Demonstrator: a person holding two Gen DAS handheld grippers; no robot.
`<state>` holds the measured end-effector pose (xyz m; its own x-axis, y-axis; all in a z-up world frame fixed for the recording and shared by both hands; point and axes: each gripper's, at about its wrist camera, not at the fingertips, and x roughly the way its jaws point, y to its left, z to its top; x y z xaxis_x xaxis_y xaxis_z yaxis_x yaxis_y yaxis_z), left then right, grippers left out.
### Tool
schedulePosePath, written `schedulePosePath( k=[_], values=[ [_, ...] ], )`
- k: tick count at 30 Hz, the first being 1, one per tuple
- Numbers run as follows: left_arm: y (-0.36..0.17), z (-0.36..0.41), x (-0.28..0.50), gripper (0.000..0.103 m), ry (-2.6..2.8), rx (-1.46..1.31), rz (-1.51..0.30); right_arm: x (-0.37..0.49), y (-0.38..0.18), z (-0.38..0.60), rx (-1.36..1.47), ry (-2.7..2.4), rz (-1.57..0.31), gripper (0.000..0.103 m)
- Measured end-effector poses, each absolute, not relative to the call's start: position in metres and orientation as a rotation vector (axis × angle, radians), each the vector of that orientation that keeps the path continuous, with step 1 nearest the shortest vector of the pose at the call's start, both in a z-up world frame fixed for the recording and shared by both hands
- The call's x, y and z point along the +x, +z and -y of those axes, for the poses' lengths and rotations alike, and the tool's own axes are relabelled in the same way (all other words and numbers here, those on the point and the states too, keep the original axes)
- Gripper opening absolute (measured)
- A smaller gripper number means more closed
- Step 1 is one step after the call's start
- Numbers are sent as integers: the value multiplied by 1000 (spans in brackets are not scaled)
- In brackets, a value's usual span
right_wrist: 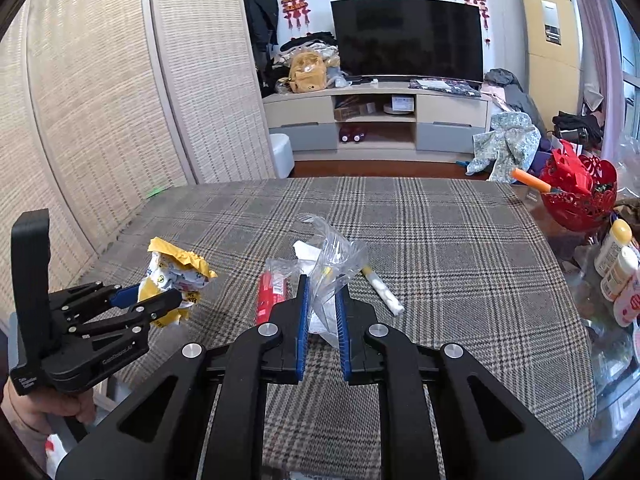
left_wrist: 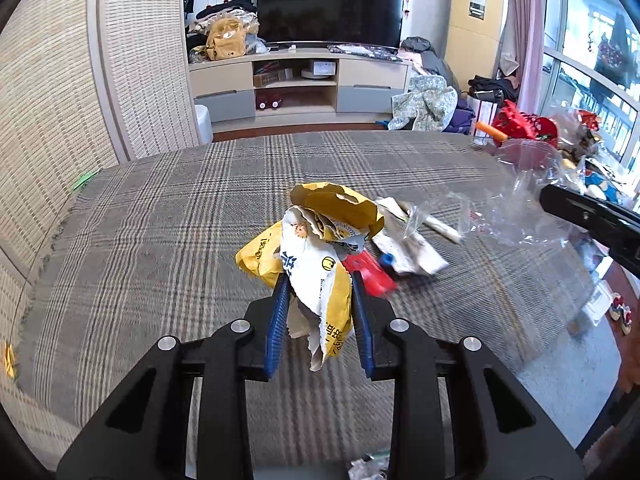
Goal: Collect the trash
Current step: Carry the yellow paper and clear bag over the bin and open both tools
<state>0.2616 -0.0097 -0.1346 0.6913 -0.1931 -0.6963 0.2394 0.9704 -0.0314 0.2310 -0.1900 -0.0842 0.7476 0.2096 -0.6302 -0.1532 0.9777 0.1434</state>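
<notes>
My left gripper [left_wrist: 319, 280] is shut on a crumpled yellow and white paper wrapper [left_wrist: 320, 236], held above the plaid tablecloth [left_wrist: 160, 220]. The right wrist view shows this wrapper [right_wrist: 176, 268] in the left gripper [right_wrist: 160, 298] at the left, off the cloth. My right gripper [right_wrist: 322, 282] is shut on a clear plastic bag [right_wrist: 338, 250] that stands up between its blue pads. On the cloth behind it lie a red packet [right_wrist: 267, 294], a white tissue [right_wrist: 306, 249] and a rolled white paper stick [right_wrist: 384, 292]. The left wrist view shows the clear bag [left_wrist: 516, 200] raised at the right.
A red openwork basket [right_wrist: 576, 196] and several small bottles [right_wrist: 616, 256] crowd the table's right edge. A woven screen [right_wrist: 100, 100] stands at the left, and a TV stand [right_wrist: 376, 120] at the back. A person's hand [right_wrist: 60, 404] grips the left handle.
</notes>
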Motion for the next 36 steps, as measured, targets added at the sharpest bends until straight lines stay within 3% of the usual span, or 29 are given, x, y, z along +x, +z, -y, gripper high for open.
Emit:
schedulePosePath(
  k=[18,36],
  values=[
    [-155,45,102,28,-309,-14,-812,95,-104,229,123,218,-801,14],
    [-248,58,40,28,-324,-21,-970,46,-179,219,121,247,-958,14]
  ],
)
